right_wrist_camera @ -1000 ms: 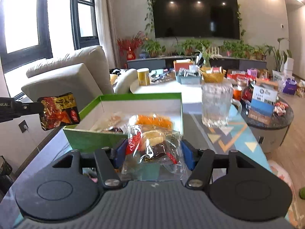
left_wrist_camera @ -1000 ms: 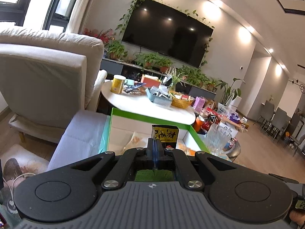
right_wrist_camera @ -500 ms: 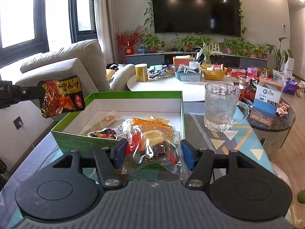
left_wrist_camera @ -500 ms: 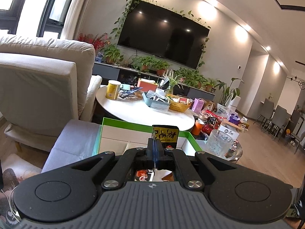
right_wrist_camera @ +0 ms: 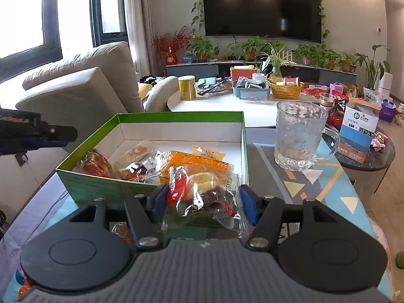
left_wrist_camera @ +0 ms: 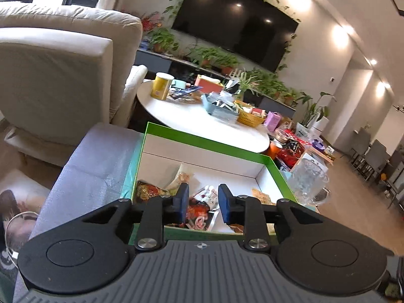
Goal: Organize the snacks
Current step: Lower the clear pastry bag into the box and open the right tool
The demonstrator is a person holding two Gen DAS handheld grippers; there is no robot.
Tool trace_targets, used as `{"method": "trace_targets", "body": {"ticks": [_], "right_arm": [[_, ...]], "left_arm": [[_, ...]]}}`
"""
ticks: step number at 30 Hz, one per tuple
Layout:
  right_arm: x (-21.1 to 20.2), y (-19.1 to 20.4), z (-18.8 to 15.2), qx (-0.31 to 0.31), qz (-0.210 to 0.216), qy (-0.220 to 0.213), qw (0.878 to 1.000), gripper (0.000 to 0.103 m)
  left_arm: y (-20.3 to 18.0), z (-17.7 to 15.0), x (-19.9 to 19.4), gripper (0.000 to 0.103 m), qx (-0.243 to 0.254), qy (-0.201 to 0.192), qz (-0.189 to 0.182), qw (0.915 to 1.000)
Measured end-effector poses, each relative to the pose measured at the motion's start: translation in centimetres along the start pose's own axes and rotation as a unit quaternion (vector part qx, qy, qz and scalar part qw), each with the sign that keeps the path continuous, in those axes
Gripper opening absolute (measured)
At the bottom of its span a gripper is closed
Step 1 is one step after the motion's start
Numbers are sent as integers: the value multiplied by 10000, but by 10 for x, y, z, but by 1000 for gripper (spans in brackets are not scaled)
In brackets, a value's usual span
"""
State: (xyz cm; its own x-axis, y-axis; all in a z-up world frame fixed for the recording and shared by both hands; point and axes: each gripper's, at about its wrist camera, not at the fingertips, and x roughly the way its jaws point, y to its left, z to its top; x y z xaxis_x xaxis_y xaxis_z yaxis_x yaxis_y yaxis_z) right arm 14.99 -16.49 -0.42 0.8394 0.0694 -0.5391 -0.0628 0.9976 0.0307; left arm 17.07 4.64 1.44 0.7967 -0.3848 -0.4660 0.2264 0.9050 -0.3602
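Note:
A green box (left_wrist_camera: 202, 140) with white inner walls holds several snack packets. My left gripper (left_wrist_camera: 203, 204) hovers over its near edge, jaws opening, with nothing between the blue pads. A red and black packet (left_wrist_camera: 149, 192) lies in the box's near left corner, also seen as the red packet (right_wrist_camera: 96, 164) from the right wrist. My right gripper (right_wrist_camera: 202, 202) is shut on a clear snack bag (right_wrist_camera: 202, 197) with a round biscuit and dark pieces inside, held just before the front wall of the green box (right_wrist_camera: 176, 116). The left gripper (right_wrist_camera: 38, 131) reaches in from the left.
A ribbed glass mug (right_wrist_camera: 298, 139) stands right of the box on a patterned cloth. Behind is a white round table (right_wrist_camera: 219, 103) with a yellow tin, baskets and packets. A beige armchair (right_wrist_camera: 75, 88) is at the left, a blue and white carton (right_wrist_camera: 358, 131) at the right.
The left gripper has opened and let go of the red and black packet, which now lies in the box. It moved forward and down over the box. The right gripper still holds its bag.

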Motion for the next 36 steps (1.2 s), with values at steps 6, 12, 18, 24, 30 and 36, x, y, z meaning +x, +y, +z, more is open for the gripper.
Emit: {"method": "trace_targets", "body": {"ticks": [6,12,18,24,30,36], "right_arm": [[3,4,1,-60,-89,10,9999,49],[10,5,5,-59,-147,53,9999,49],[20,4,12,-40,-159,30,9999,49],[35,5,19,52,-61,100,9999,49],[56,8,25,194,53,129,9997,49],[79,11,27,231,45,266,9994,49]], "left_arm": [[5,-4,-10,26,28,26,42,10000],[10,-7,-10,27,-7,51,86,10000],[12,-8,-8,27,16,91,86,9999],[14,-11,-5,27,54,187,142,9997],[18,-11,-6,27,100,217,179,9996],[23,-14,-2,27,49,269,225,9994]]}}
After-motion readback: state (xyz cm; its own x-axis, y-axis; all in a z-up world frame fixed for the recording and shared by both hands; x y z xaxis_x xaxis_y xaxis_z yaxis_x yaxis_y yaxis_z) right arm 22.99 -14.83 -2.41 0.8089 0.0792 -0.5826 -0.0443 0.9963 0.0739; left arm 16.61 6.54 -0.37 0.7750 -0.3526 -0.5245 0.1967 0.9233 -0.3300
